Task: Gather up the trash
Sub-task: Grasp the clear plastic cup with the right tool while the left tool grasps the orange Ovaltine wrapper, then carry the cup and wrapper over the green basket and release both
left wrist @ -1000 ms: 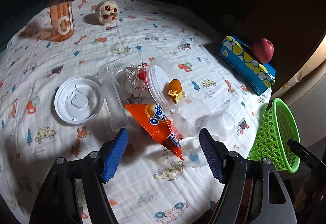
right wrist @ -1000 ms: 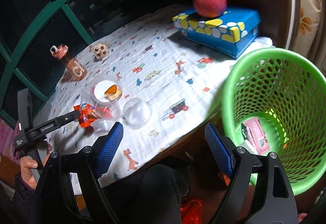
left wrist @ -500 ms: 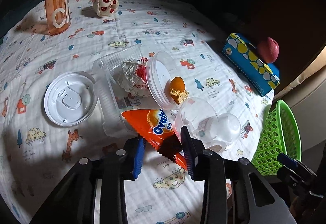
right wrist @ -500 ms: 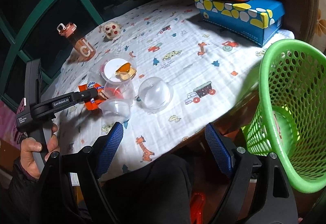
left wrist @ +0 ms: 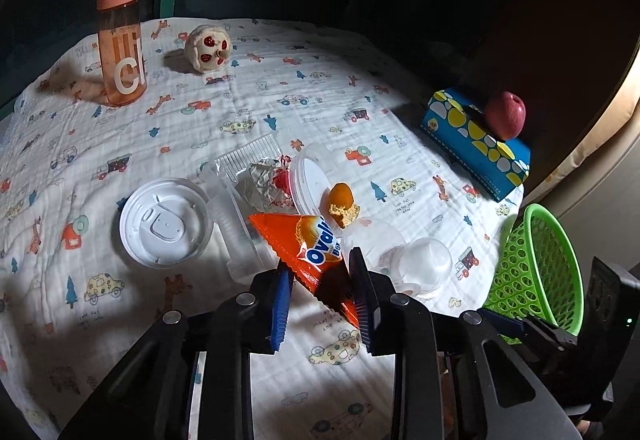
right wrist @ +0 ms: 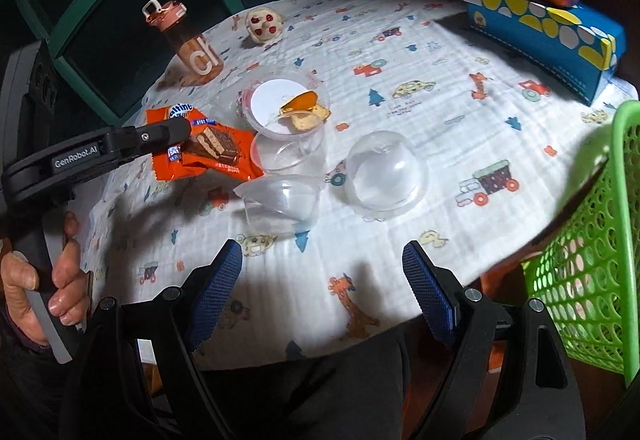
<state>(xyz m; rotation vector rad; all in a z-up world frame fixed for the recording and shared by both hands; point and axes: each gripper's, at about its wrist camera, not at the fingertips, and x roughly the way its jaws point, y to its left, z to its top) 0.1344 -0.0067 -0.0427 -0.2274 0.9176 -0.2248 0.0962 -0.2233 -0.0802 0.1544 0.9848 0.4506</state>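
An orange snack wrapper hangs between the blue pads of my left gripper. The jaws are closing and press on its lower corner. In the right wrist view the wrapper is held just above the cloth by the left gripper. My right gripper is open over the table's near edge with nothing between its fingers. Just beyond it lie a clear cup and a clear dome. A green mesh basket stands off the table's right edge.
More litter lies mid-table: a white lid, crumpled foil in a clear tray, and a tub with food scraps. At the back stand a pink bottle, a small toy and a blue tissue box with an apple.
My left gripper has shut on the orange wrapper and raised it off the cloth. My right gripper has swung from the basket toward the table's litter.
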